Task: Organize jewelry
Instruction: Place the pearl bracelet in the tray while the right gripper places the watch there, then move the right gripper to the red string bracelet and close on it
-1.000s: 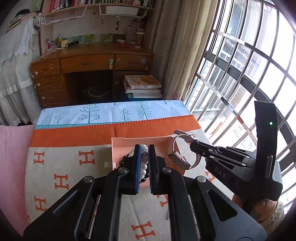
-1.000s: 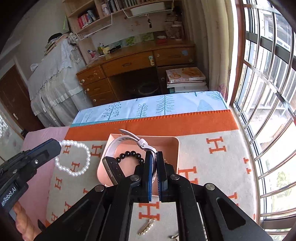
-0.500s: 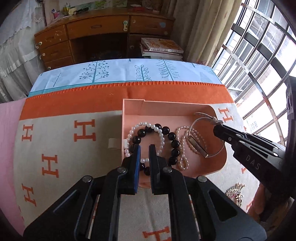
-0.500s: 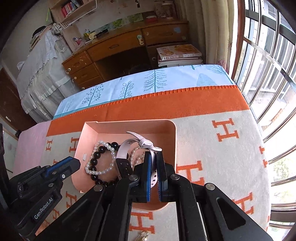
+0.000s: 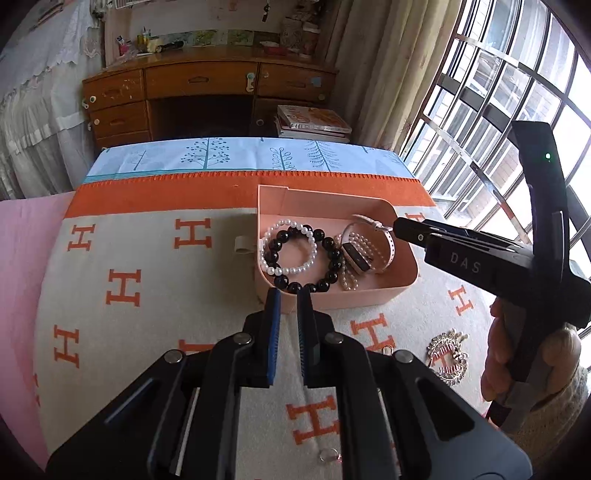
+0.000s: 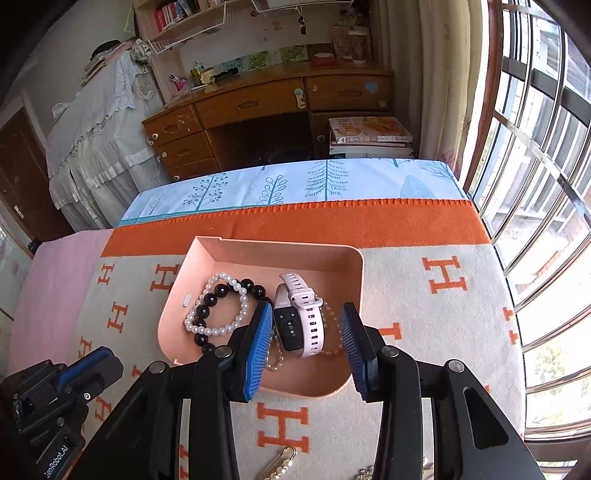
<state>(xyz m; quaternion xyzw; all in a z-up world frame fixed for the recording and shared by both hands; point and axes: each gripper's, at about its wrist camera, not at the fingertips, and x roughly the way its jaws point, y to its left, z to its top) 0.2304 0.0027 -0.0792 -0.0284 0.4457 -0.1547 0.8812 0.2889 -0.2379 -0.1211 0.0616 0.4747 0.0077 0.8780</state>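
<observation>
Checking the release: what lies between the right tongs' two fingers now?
In the right wrist view, the open right tongs straddle the pink-strapped watch, lying in the pink tray on a pale bead strand. Neither finger touches it.

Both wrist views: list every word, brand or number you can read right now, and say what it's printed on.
"DAS": white letters on the right gripper body, left wrist view.
"GenRobot.AI", first letter partly cut off: on the left gripper body, right wrist view.
"H": orange letter repeated across the blanket.
Covers of the stacked books beside the desk: too blurred to read.
Spines of the shelf books: too small.
Smartwatch in the pink tray: only unreadable marks.
</observation>
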